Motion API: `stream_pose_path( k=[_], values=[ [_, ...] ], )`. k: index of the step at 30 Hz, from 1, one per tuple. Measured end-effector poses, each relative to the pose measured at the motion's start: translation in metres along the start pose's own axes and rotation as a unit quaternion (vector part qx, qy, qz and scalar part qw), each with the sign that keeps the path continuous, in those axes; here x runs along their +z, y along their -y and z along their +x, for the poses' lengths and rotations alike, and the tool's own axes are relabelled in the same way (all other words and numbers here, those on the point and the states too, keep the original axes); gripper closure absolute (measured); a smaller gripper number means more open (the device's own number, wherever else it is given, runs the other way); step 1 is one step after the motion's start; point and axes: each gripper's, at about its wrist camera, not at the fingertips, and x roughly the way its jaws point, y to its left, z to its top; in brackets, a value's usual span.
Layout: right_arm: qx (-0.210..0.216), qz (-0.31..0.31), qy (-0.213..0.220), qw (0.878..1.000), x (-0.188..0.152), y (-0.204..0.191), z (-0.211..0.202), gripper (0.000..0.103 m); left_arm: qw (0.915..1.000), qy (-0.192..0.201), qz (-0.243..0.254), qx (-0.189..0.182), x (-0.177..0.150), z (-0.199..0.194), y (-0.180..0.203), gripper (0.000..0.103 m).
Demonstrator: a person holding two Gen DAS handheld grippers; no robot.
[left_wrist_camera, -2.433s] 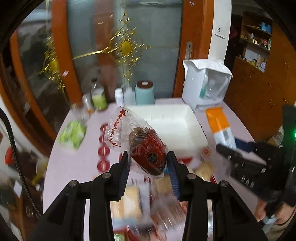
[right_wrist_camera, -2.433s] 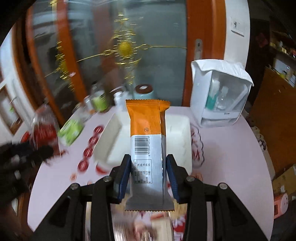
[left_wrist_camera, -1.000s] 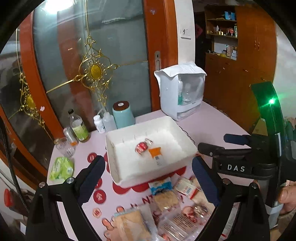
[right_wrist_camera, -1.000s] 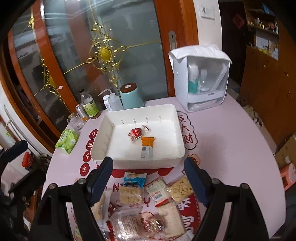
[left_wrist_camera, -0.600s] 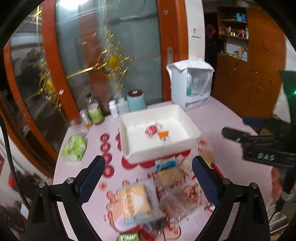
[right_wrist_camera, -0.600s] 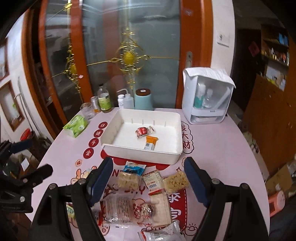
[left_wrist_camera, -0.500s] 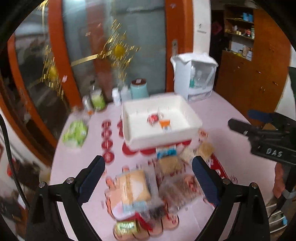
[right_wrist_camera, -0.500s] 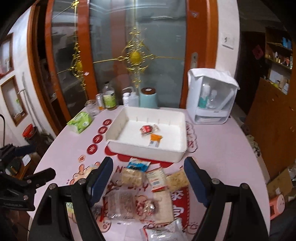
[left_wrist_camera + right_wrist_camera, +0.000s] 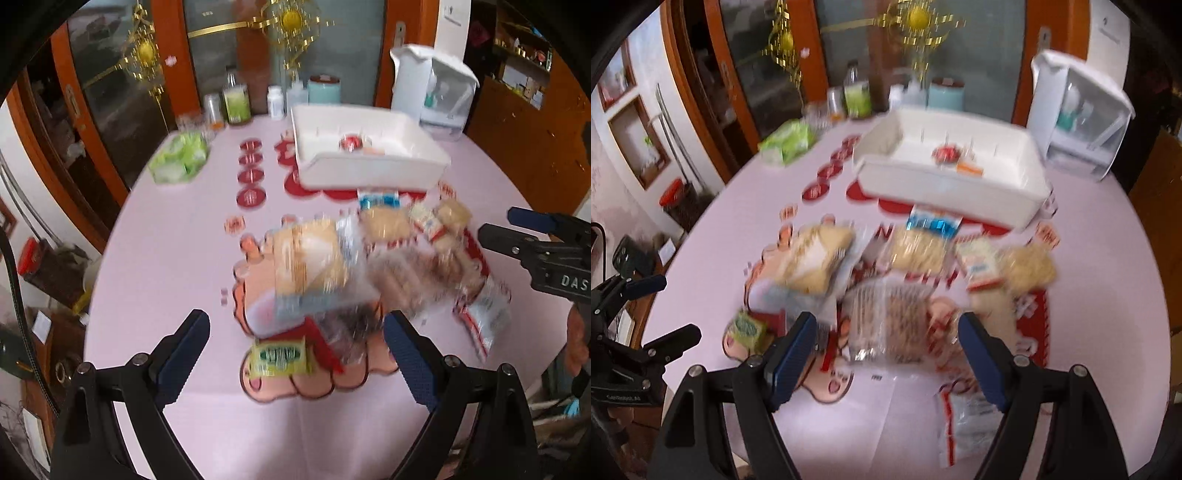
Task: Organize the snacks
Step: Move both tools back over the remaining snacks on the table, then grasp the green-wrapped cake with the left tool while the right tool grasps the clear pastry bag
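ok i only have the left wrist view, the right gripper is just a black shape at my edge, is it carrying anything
observer: no. In its own view the right gripper is open, with nothing held.
operator: what's it lined up on
observer: a clear bag of brown biscuits shows framed between its jaws. The bag lies flat on the pink table, and I see no contact.
operator: the tray is blurry for me, what's next to the red thing
observer: in the white rectangular plastic tray, an orange-and-white packet lies just beside the red round wrapped sweet.
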Motion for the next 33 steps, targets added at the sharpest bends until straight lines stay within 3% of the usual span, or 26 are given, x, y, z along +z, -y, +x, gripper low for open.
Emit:
stream_pose_path(
  k=[4,12,20,27,33],
  values=[
    [0.007,0.005,-0.042,0.999,-0.011,-0.004,0.031,0.023,0.9989,-0.024,0.034,-0.023,-0.026,0.028,-0.008,0.008],
    [0.001,0.046,-0.095,0.994,-0.02,0.005,0.083,0.023,0.9922,-0.049,0.106,-0.043,-0.046,0.075,-0.032,0.008],
    [-0.013,0.08,-0.113,0.99,-0.015,0.012,0.113,0.023,0.9699,-0.082,0.22,-0.064,-0.049,0.118,-0.034,0.008],
    [-0.027,0.077,-0.118,0.99,-0.011,0.008,0.125,0.023,0.9609,-0.103,0.242,-0.086,-0.043,0.144,-0.036,0.01],
    [-0.035,0.075,-0.117,0.99,-0.01,0.007,0.125,0.023,0.958,-0.11,0.24,-0.112,-0.036,0.156,-0.041,0.028]
  ],
)
